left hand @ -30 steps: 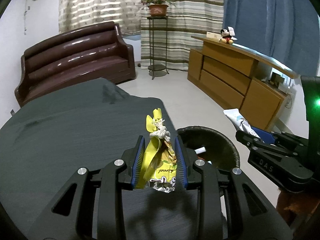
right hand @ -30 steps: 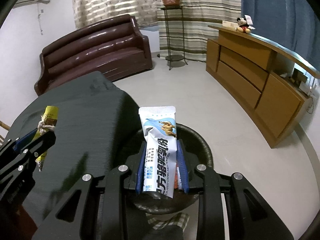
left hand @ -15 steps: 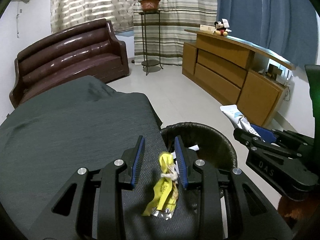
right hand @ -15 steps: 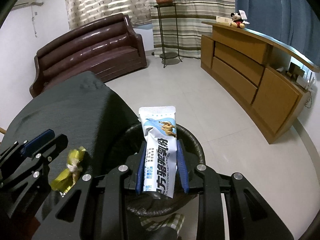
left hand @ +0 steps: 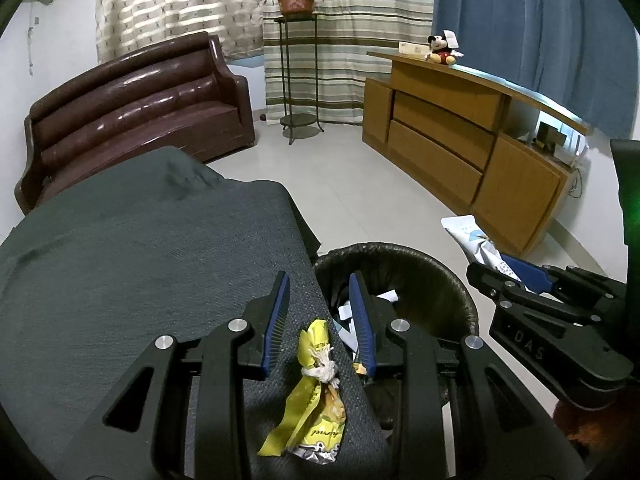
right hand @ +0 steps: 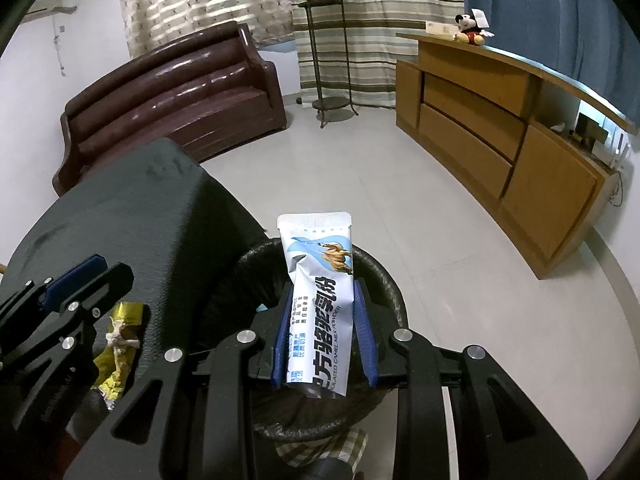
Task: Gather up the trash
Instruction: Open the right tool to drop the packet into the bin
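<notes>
A: Left wrist view? 
B: The left gripper, jaws apart and empty; the yellow wrapper lies at the dark table's right edge beside the bin.

A: Right wrist view? 
B: The right gripper clamps the white sachet above the bin; release it squarely over the opening.
</notes>
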The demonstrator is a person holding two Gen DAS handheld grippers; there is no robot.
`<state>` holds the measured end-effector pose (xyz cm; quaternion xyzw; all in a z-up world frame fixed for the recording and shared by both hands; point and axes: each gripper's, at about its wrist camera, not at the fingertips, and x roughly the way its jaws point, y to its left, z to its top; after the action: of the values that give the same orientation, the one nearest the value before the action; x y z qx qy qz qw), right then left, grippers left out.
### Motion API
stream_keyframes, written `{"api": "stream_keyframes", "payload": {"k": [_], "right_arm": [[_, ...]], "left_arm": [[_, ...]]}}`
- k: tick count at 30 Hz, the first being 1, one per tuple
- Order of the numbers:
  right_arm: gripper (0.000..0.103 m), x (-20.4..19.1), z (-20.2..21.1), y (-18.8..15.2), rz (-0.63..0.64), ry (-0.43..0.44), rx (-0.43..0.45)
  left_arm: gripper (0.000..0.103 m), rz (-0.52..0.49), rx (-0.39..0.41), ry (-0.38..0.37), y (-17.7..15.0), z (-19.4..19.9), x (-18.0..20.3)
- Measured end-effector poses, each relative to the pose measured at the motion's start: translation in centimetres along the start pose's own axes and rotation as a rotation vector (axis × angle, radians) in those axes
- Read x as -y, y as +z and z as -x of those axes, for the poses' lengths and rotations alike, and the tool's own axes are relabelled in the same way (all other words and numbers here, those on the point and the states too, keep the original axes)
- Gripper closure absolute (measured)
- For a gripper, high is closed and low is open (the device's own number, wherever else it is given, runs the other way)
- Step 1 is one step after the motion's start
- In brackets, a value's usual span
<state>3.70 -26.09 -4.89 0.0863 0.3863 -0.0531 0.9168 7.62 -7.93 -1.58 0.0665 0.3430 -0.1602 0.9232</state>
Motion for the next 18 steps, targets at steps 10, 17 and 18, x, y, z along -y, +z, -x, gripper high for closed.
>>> {"api": "stream_keyframes", "payload": {"k": [10, 17, 18], "right_arm": [[0.073, 0.35, -0.04, -0.05, -0.007, 0.000, -0.003], [0.073, 0.40, -0.04, -0.01, -0.006, -0.001, -0.003], [0.073, 0.41, -0.04, -0.01, -0.006, 0.000, -0.004]], "left_arm": [[0.073, -0.008, -0.001, 0.000, 0.02, -0.20, 0.22], [0.073, -0.015, 0.001, -0.004, -0.24, -0.54, 0.50], [0.073, -0.014, 0.000, -0.004, -0.19, -0.50, 0.55]]}}
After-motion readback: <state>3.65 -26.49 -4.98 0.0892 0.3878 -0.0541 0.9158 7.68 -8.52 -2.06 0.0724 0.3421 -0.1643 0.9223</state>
